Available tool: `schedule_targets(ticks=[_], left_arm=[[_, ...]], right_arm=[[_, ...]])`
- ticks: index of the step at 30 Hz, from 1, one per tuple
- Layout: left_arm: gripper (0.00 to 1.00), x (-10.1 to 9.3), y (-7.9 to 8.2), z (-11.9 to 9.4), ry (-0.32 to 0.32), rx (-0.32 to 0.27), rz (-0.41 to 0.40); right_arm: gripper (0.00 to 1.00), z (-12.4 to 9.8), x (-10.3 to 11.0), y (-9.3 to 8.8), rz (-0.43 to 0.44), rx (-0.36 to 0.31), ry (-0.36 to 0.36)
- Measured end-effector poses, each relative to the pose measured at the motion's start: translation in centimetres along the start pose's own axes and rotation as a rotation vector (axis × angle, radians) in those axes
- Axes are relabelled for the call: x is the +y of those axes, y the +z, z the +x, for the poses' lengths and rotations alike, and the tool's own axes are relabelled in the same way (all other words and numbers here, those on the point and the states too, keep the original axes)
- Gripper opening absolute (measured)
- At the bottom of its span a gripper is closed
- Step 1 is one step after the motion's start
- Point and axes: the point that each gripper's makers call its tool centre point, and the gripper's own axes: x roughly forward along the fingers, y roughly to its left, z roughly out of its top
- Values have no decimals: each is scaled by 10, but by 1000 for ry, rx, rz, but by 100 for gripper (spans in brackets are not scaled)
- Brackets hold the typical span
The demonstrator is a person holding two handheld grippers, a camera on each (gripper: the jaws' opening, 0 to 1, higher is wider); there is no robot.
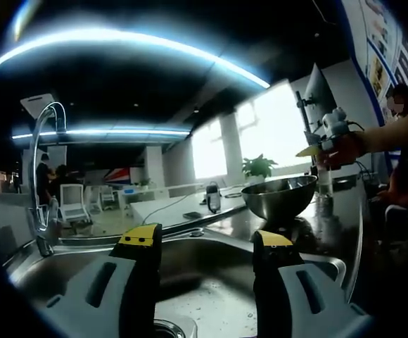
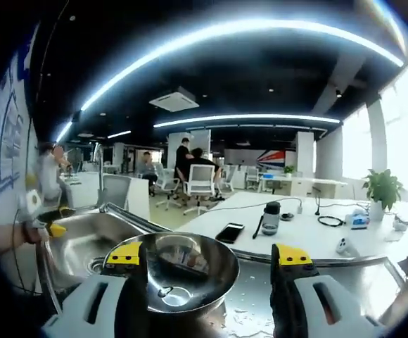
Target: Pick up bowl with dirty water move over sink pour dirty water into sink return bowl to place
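Note:
A shiny steel bowl stands upright on the wet counter beside the sink. My right gripper is open, and the bowl lies just ahead between its wide-apart jaws without touching them. In the left gripper view the bowl sits right of the sink, and the right gripper hovers above and to the right of it. My left gripper is open over the basin and holds nothing. In the right gripper view it shows as the left gripper, beyond the sink.
A curved faucet rises at the sink's far side. Behind the counter is a white table with a bottle, a phone and cables. A potted plant, office chairs and people are farther back.

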Motion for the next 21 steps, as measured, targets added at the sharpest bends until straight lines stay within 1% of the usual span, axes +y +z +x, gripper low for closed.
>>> schedule_targets(ticks=[2, 7, 8, 10, 11, 12, 13, 14, 15, 17, 21], left_arm=[[50, 1, 1, -1, 4, -7, -7], [50, 4, 5, -2, 12, -26, -36], [50, 4, 5, -2, 13, -26, -37], [50, 3, 4, -2, 13, -20, -33], [50, 2, 3, -1, 12, -13, -26], [50, 2, 2, -1, 11, -9, -22], [50, 1, 2, -1, 10, -7, -20], [50, 1, 2, -1, 9, -8, -20], [50, 2, 2, -1, 11, -11, -23], [50, 3, 4, -2, 15, -17, -30], [50, 4, 5, -2, 19, -23, -38]], right_arm=[[65, -5, 0, -1, 7, -8, -4], [66, -18, -5, -6, -19, -8, -7], [67, -21, -5, -6, -22, -14, -3], [74, -25, -2, -6, -45, -16, 30], [76, -29, 0, -3, -46, -38, 41], [76, -32, 1, -4, -45, -34, 42], [76, -33, 3, -5, -60, -34, 43], [76, -35, 4, -7, -95, -29, 42], [76, -36, 7, -11, -103, -17, 45], [76, -38, 9, -15, -106, -20, 47], [76, -45, 14, -21, -90, -49, 49]])
